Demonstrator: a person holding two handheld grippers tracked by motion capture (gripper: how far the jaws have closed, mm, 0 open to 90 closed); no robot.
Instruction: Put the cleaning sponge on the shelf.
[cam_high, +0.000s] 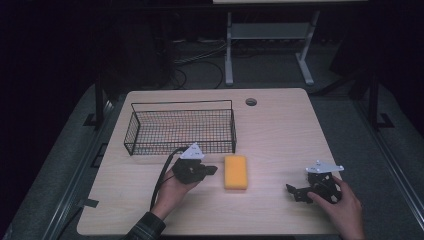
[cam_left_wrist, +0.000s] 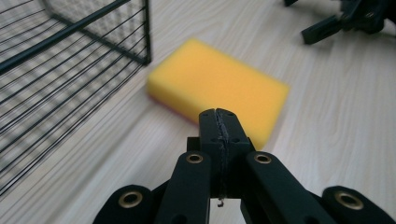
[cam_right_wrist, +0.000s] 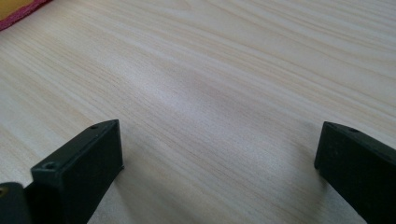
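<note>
- Sponge (cam_high: 235, 171) lies flat on the table (cam_high: 280, 130), just in front of the basket's (cam_high: 181, 127) right end, between the two grippers.
- Left gripper (cam_high: 211, 170): jaws pressed together, holding nothing, tip just beside the sponge.
- Right gripper (cam_high: 292, 191): jaws spread wide, empty, well apart from the sponge.
- Judgement: likely step is a left-hand pickup. Spread the jaws first, straddle the sponge's narrow width, squeeze gently, lift clear of the basket rim.
</note>
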